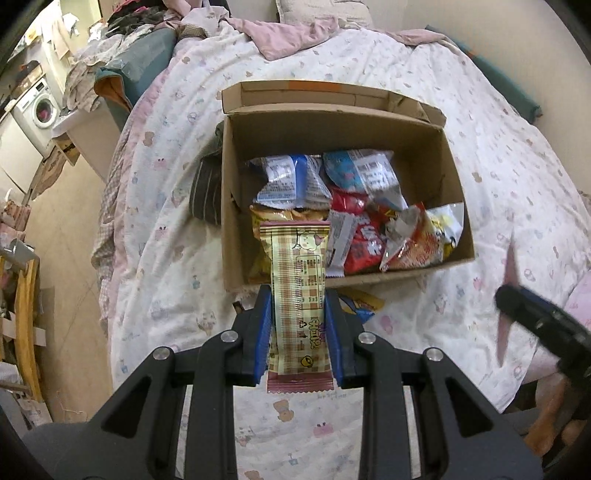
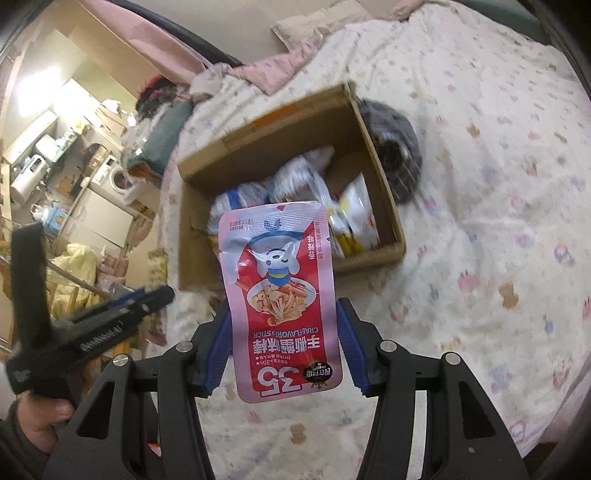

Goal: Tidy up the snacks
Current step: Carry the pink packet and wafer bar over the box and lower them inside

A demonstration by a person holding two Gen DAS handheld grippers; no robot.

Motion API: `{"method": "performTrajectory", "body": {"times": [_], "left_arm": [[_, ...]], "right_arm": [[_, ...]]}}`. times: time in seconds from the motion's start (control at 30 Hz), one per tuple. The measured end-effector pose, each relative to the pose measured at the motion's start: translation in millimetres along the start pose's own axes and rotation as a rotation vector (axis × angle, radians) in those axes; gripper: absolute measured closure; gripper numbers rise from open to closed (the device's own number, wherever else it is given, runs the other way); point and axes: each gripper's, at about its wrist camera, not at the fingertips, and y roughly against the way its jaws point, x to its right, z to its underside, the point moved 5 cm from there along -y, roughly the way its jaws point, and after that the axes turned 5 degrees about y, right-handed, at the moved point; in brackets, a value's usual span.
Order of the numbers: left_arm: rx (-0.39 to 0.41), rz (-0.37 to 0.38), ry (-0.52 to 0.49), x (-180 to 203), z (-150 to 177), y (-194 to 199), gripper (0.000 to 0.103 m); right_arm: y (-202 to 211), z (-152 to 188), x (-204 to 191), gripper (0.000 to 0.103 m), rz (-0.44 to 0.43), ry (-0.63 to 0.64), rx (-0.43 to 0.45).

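Observation:
An open cardboard box [image 1: 454, 177] sits on the bed and holds several snack packets [image 1: 354, 221]. My left gripper [image 1: 297, 295] is shut on a beige plaid snack bar [image 1: 297, 273], held just short of the box's near wall, its tip over the rim. My right gripper [image 2: 282, 306] is shut on a pink crab-flavored stick packet [image 2: 282, 295], held above the bed in front of the box [image 2: 373, 147]. The right gripper shows blurred at the right edge of the left wrist view [image 1: 517, 299]; the left gripper shows at the left of the right wrist view [image 2: 129, 302].
The bed has a white patterned quilt [image 1: 480, 110] with a pink blanket [image 1: 288, 33] at its head. A dark striped cloth [image 1: 205, 192] lies against the box's left side. A yellow-blue packet [image 1: 360, 304] lies on the quilt before the box. A washing machine [image 1: 38, 110] stands far left.

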Motion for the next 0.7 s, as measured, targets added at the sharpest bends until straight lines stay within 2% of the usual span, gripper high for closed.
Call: {"method": "performTrajectory", "body": {"times": [0.17, 0.27, 0.43, 0.6, 0.7], "left_arm": [[0.051, -0.017, -0.009, -6.3, -17.1, -3.9, 0.080], [0.039, -0.012, -0.015, -7.9, -23.5, -16.5, 0.080], [0.054, 0.002, -0.020, -8.2, -43.0, -27.0, 0.080], [0.087, -0.001, -0.064, -4.1, -61.6, -47.9, 0.080], [0.052, 0.054, -0.036, -5.7, -66.7, -67.4, 0.080]], "right_arm": [[4.9, -30.2, -11.3, 0.047, -0.026, 0.038, 0.080], [-2.3, -40.1, -11.8, 0.047, -0.025, 0.022, 0.098], [-20.9, -54.2, -19.3, 0.047, -0.021, 0.029, 0.092], [-53.3, -70.1, -18.7, 0.047, 0.019, 0.062, 0.059], [-72.7, -81.5, -9.7, 0.047, 0.023, 0.048, 0.043]]}}
